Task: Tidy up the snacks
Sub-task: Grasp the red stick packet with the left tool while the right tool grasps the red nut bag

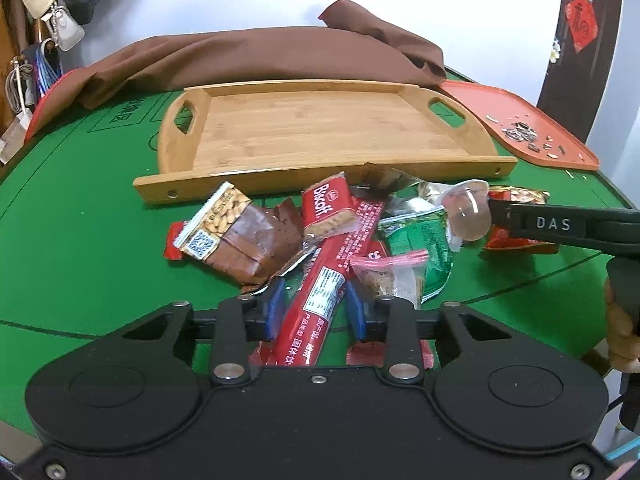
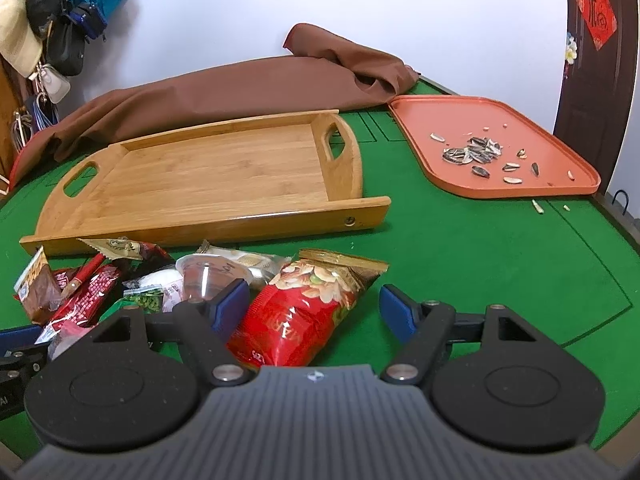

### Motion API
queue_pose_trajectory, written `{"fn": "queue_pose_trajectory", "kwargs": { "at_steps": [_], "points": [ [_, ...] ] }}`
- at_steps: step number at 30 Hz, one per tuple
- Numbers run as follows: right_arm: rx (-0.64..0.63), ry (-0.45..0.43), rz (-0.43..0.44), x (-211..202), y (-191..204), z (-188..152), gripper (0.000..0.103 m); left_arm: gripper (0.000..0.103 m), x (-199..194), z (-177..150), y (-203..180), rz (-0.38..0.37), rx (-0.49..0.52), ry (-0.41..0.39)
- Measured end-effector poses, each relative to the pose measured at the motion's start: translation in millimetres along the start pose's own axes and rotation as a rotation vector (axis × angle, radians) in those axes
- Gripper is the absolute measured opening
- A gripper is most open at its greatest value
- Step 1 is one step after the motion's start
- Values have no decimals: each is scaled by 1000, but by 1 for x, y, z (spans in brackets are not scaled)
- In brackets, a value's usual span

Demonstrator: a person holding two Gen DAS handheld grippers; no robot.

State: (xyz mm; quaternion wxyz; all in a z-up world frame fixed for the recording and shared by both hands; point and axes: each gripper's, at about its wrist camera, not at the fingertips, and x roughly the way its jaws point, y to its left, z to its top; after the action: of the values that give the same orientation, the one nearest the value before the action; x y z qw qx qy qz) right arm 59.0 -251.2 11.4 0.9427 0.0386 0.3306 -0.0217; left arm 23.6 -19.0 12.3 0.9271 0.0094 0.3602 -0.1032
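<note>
A pile of snack packets lies on the green table in front of an empty wooden tray (image 1: 320,128) (image 2: 208,176). My left gripper (image 1: 316,304) is open around a long red biscuit pack (image 1: 320,300), its blue pads apart from the pack's sides. A Biscoff packet (image 1: 326,210), a brown peanut packet (image 1: 236,236), a green packet (image 1: 420,244) and a clear jelly cup (image 1: 468,212) lie in the pile. My right gripper (image 2: 314,304) is open wide over a red nut bag (image 2: 304,312); its arm shows in the left wrist view (image 1: 560,228).
An orange tray (image 2: 560,184) with sunflower seeds (image 2: 476,152) sits at the right. A brown cloth (image 2: 240,84) lies behind the wooden tray. Bags and a hat hang on the left wall. The table edge is near on the right.
</note>
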Motion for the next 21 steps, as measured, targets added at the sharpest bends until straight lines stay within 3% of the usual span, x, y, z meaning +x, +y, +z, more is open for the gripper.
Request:
{"fn": "queue_pose_trajectory", "kwargs": {
  "at_steps": [8, 10, 13, 16, 21],
  "points": [
    [21, 13, 11, 6, 0, 0, 83, 47, 6, 2, -6, -6, 16, -17],
    [29, 18, 15, 6, -1, 0, 82, 45, 5, 1, -6, -4, 14, -17],
    [31, 24, 22, 5, -2, 1, 79, 28, 3, 2, -3, -6, -12, -12],
    [33, 30, 43, 3, -4, 2, 68, 24, -1, 2, 3, -37, -41, 1],
    [10, 41, 55, -2, -4, 2, 65, 19, -8, 1, 2, -50, -39, 3]
  ]
}}
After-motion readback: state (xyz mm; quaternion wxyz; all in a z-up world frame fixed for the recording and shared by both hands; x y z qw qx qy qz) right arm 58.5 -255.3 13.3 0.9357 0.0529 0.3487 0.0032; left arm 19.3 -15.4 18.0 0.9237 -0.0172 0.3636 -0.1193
